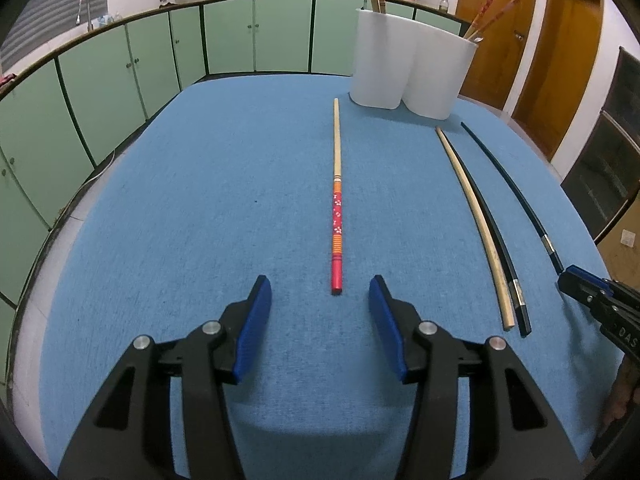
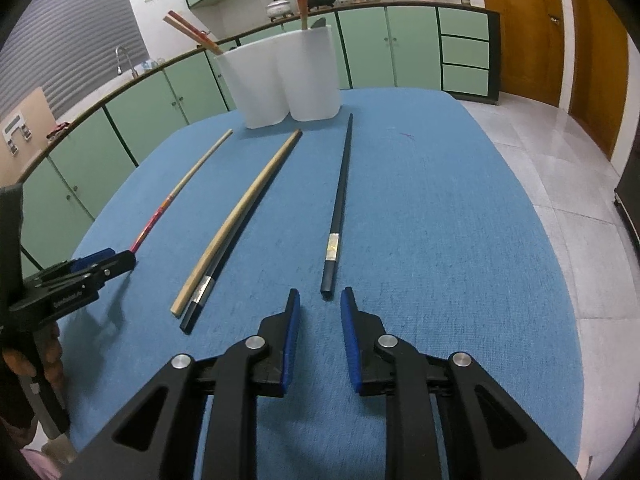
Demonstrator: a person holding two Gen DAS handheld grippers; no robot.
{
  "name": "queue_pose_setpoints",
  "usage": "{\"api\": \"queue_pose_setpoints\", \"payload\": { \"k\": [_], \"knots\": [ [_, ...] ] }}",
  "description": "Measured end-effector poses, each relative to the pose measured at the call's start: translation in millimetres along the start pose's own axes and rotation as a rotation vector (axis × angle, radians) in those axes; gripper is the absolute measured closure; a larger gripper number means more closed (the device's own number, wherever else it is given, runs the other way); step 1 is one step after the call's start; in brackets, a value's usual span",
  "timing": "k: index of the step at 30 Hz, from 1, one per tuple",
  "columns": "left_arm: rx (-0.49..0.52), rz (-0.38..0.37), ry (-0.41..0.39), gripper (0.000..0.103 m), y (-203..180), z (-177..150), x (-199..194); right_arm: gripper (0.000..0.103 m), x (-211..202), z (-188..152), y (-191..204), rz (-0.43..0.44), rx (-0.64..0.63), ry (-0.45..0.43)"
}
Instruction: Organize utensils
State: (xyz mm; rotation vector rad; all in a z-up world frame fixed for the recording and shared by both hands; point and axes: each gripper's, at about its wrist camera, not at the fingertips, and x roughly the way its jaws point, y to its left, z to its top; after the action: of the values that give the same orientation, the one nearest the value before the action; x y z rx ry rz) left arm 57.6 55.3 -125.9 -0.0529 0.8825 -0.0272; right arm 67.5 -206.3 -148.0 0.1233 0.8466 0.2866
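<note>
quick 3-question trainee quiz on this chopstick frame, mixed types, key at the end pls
1. True or false: the left gripper is shut on the red-patterned chopstick.
2. How many chopsticks lie loose on the blue table? A) two B) four C) six
3. Fill in: the right gripper lines up with the lone ____ chopstick.

Key: 1 false, its jaws stand open around the near end; 2 B, the others being a plain wooden chopstick beside a second black chopstick; 3 black.

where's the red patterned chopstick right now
The red patterned chopstick lies alone on the blue tablecloth, straight ahead of the open left gripper, left of the plain wooden chopstick.
</note>
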Motion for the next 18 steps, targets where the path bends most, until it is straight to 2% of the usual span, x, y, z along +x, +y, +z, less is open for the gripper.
{"api": "queue_pose_setpoints", "payload": {
  "k": [5, 10, 11, 13, 18],
  "knots": [
    [-0.018, -0.019, -0.001, 0.058, 3.8, -0.6, -0.8, 0.083, 1.3, -0.7, 3.2, -0.019, -0.011, 0.003],
    [-0.004, -0.004, 0.005, 0.061, 0.2, -0.3, 1.6, 0.084, 1.3, -0.8, 0.7, -0.015, -0.002, 0.006],
    [0.001, -0.002, 0.005, 0.062, -1.0, 0.1, 1.7, 0.084, 1.3, -0.6, 0.6, -0.014, 0.0, 0.005],
    [0.019, -0.008, 0.005, 0.074, -5.2, 0.6, 2.1, 0.084, 1.8, 0.2, 0.5, -0.013, 0.005, 0.005],
    [0.052, -0.009, 0.009, 0.083, -12.3, 0.8, 3.6, 0.085, 3.7, 2.1, 1.7, -0.029, 0.002, 0.008]
  ]
}}
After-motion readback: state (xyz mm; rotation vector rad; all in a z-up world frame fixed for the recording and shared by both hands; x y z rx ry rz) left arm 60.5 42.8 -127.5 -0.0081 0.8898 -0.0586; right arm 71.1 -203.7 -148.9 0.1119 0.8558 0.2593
